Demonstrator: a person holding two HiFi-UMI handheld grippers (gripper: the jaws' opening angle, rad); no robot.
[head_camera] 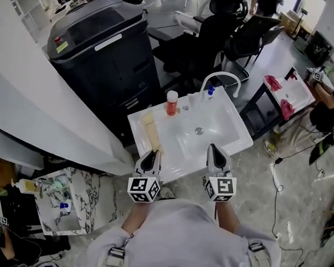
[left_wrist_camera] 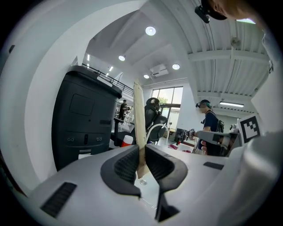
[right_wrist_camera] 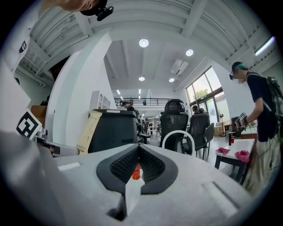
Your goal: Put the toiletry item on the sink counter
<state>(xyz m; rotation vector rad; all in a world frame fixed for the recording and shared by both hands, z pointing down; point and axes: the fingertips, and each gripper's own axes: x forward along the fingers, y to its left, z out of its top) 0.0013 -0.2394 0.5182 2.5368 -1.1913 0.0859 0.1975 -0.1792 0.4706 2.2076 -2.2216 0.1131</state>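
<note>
A long beige toothbrush box (head_camera: 151, 132) points out over the left counter of the white sink (head_camera: 139, 122); I cannot tell if it touches the counter. My left gripper (head_camera: 153, 154) is shut on the box's near end. In the left gripper view the box (left_wrist_camera: 139, 114) stands upright, pinched between the jaws of the left gripper (left_wrist_camera: 142, 161). My right gripper (head_camera: 213, 147) hovers at the sink's front edge, shut and empty. The right gripper view shows the right gripper (right_wrist_camera: 137, 162) with its jaws together, the box (right_wrist_camera: 89, 131) to its left and the red bottle (right_wrist_camera: 136, 172) beyond.
A red bottle with a white cap (head_camera: 172, 103) and a small blue-capped bottle (head_camera: 210, 91) stand at the counter's back by the white faucet (head_camera: 220, 78). A black printer (head_camera: 104, 49) stands behind on the left. A side table with pink cloths (head_camera: 286, 92) is at right.
</note>
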